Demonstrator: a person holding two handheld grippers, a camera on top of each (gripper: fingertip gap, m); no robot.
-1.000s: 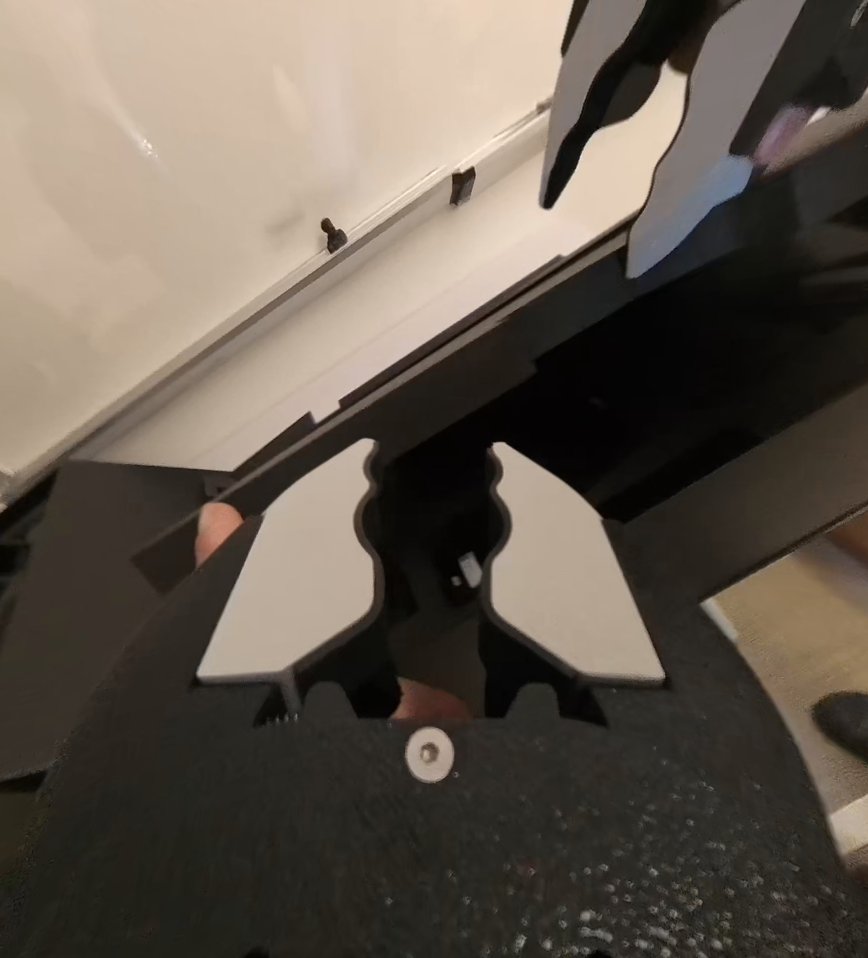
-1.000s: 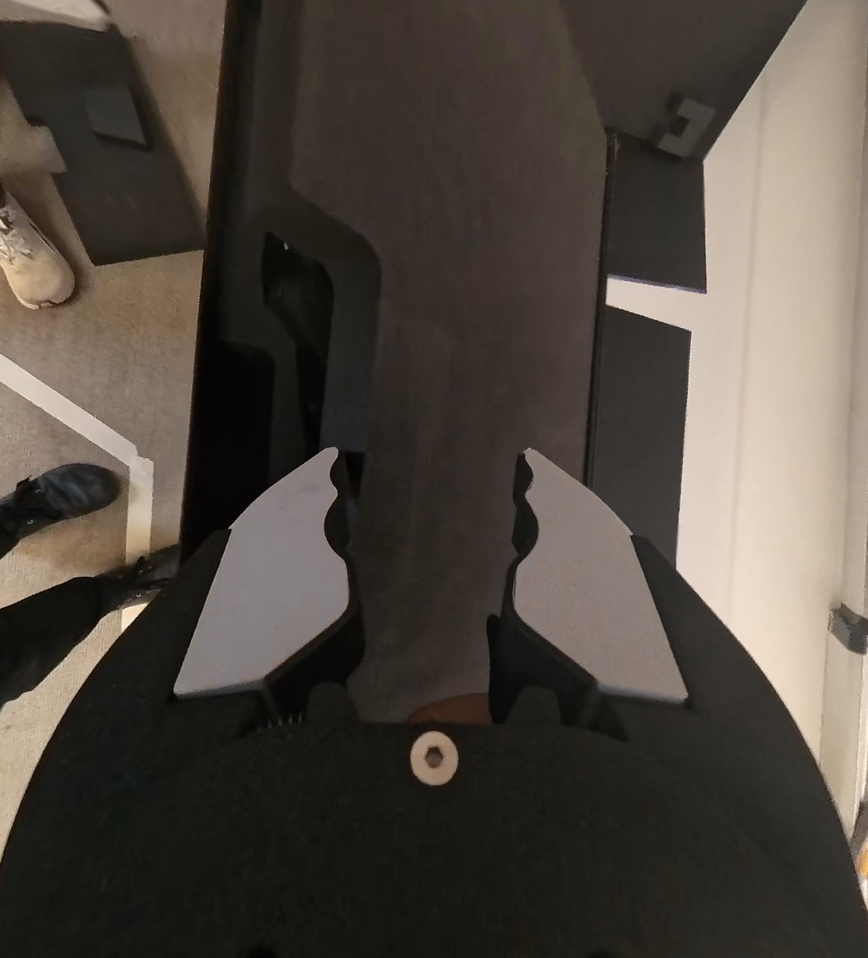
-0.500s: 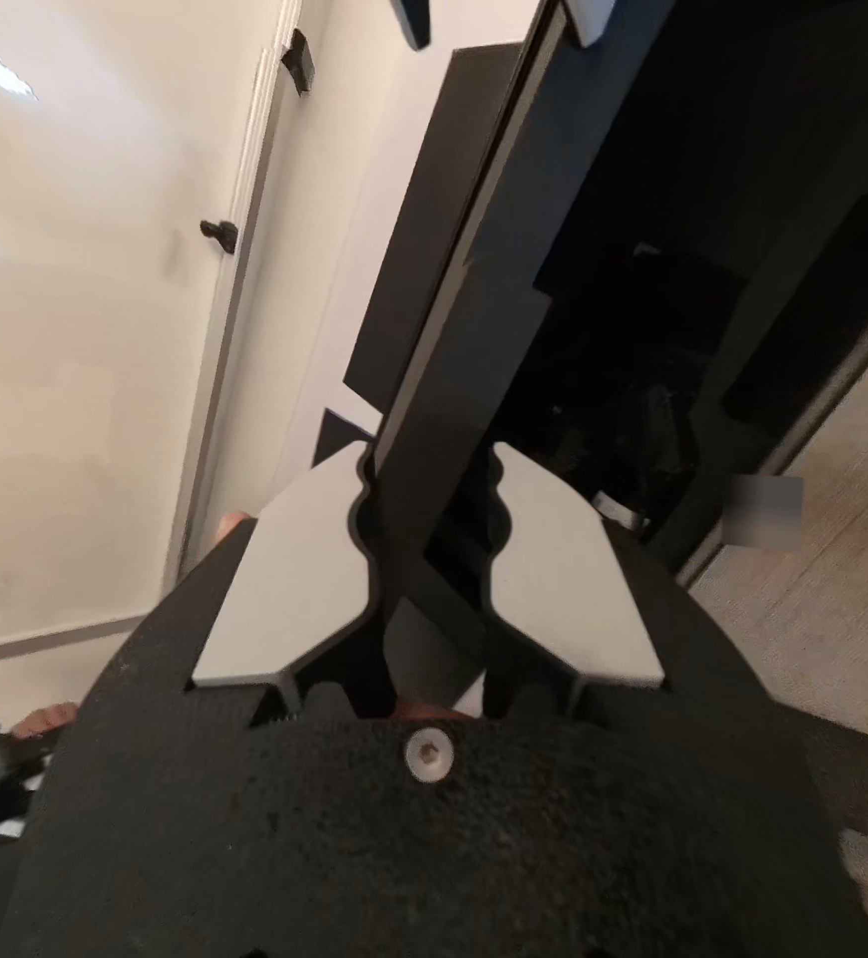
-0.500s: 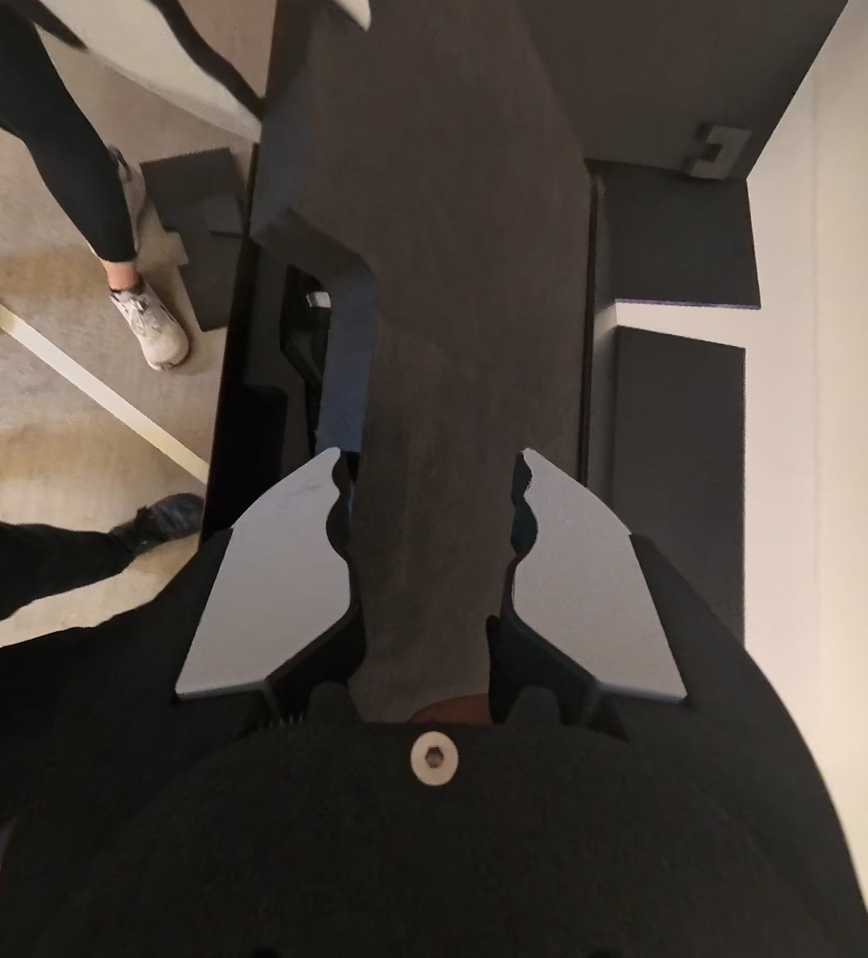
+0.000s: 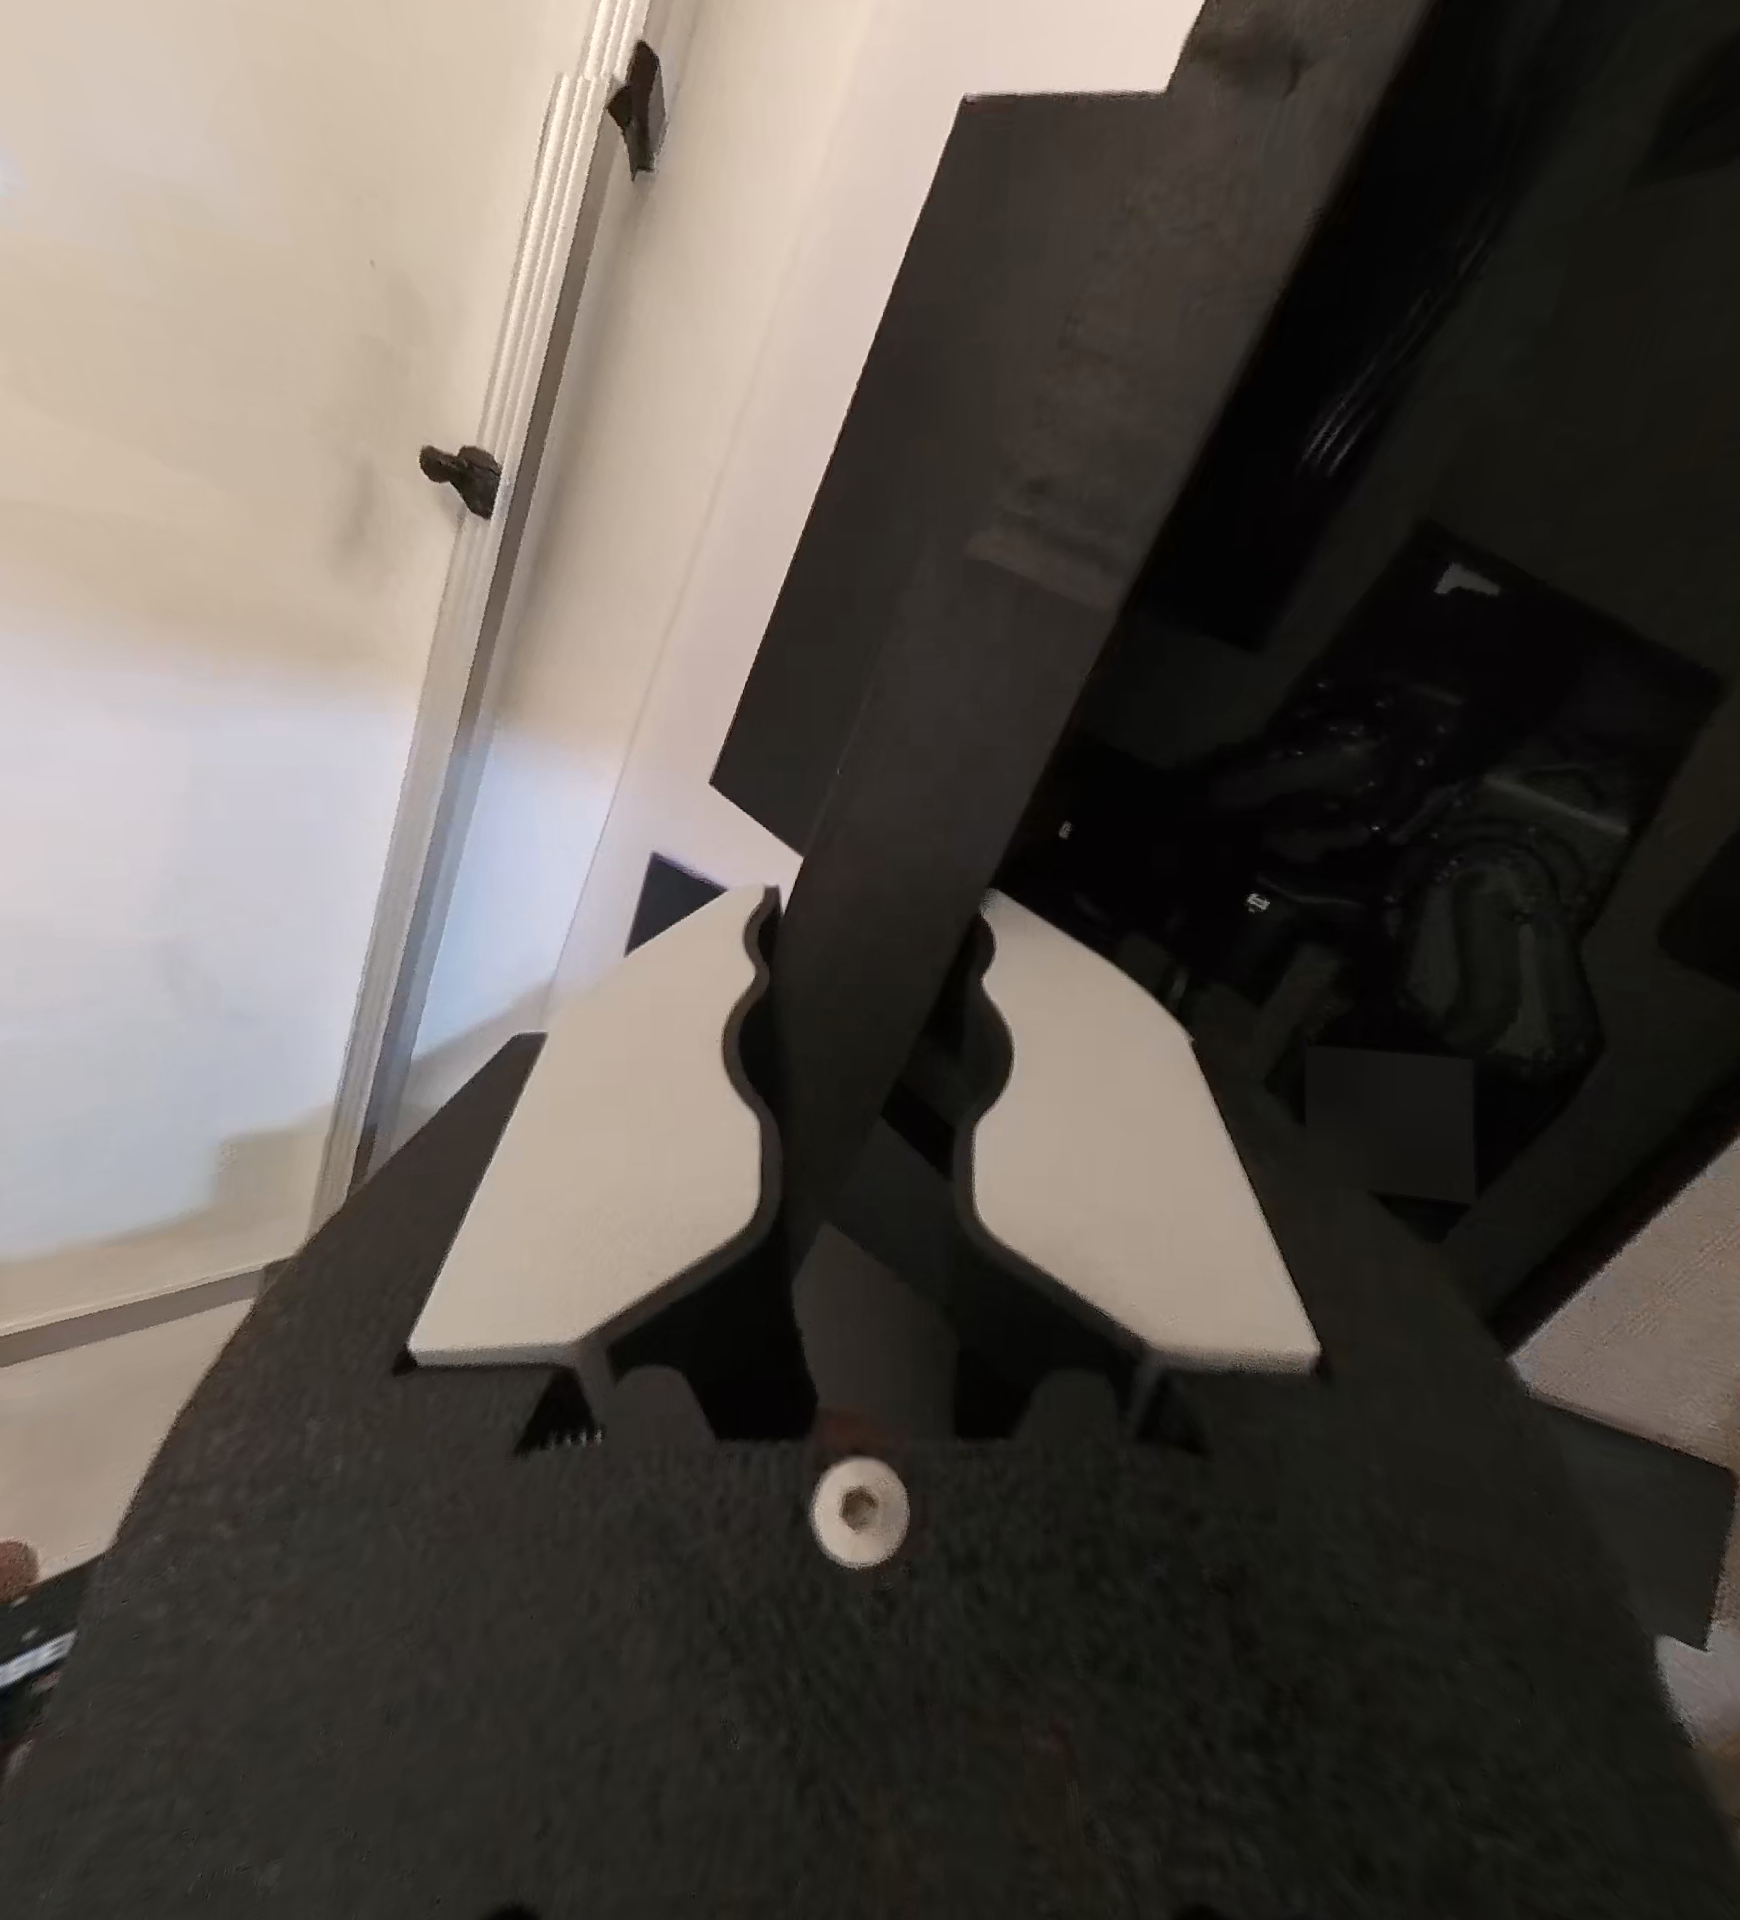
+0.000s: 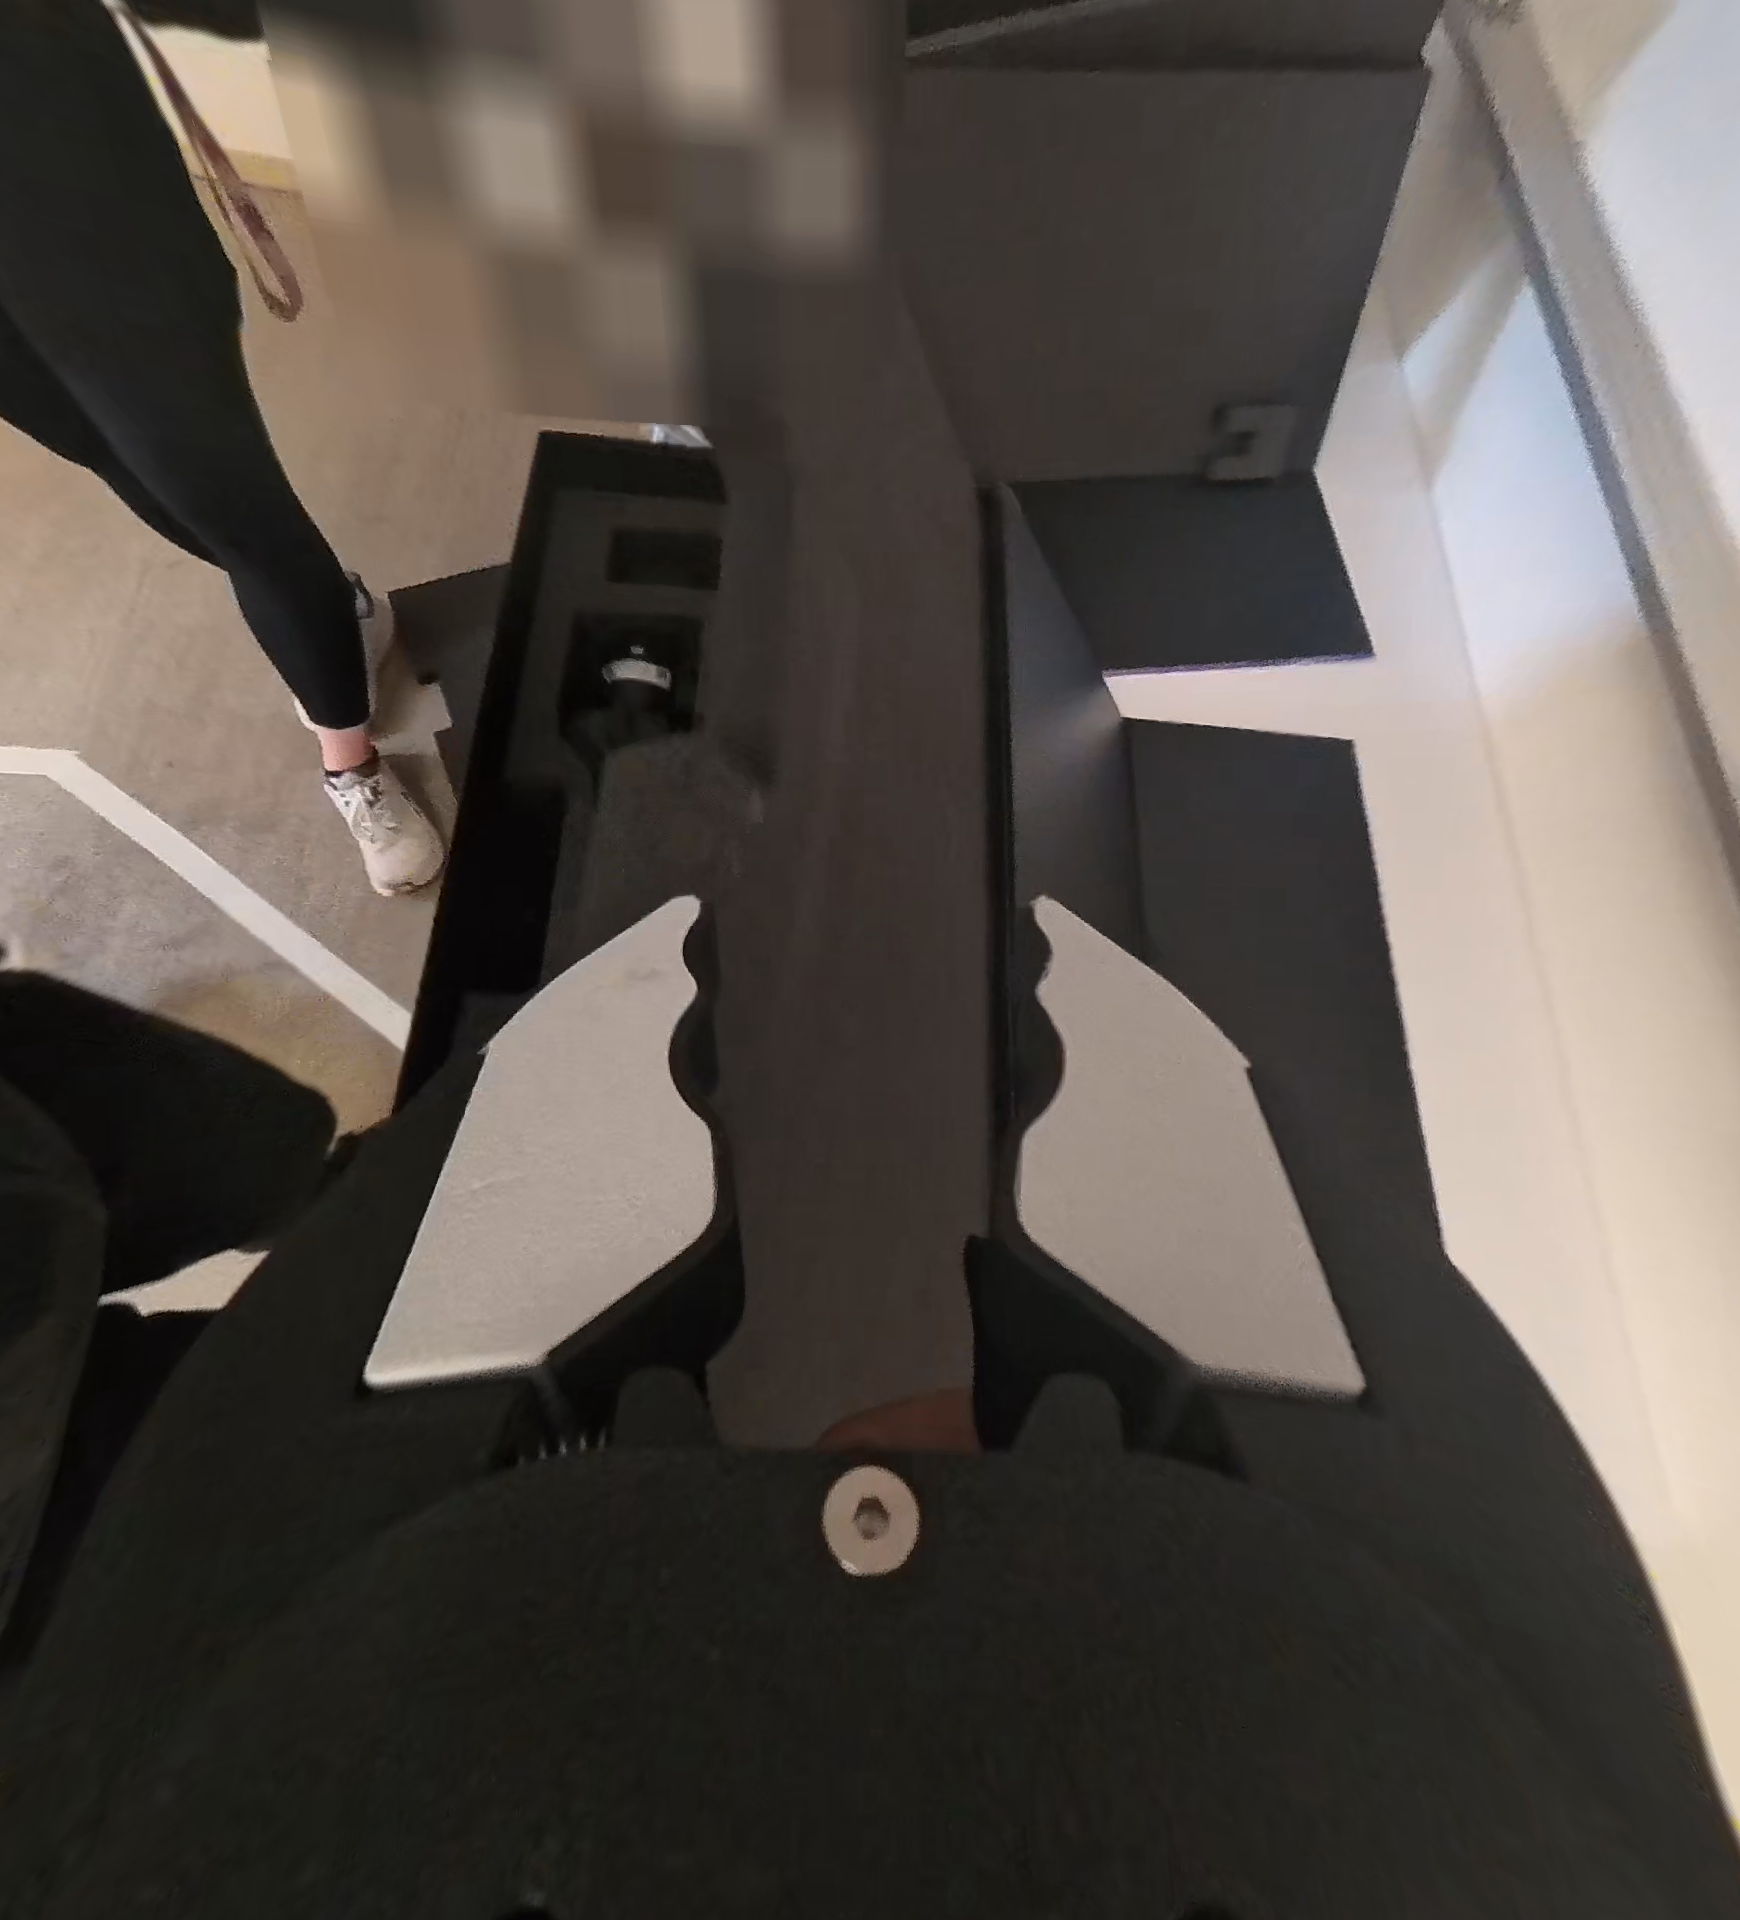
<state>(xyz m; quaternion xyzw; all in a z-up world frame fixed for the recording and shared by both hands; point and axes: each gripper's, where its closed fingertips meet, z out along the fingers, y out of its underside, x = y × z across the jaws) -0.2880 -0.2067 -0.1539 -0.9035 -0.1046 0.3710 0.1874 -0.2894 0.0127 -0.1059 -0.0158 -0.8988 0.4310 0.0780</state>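
Left gripper [image 5: 871, 1039], frame centre, clamps the thin edge of a dark foam slab [image 5: 959, 582] running to the upper right beside the open black case [image 5: 1468, 935].

Right gripper [image 6: 866, 1039] squeezes the slab's [image 6: 855, 831] broad end at centre; it looks light, soft and bendy, best held by both ends.

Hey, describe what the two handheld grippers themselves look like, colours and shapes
The left gripper and right gripper look alike: a rough, grainy black body with a curved front edge, one pale hex-socket screw at its centre, and two flat light-grey fingers with wavy black inner edges tapering to points. No cables show.
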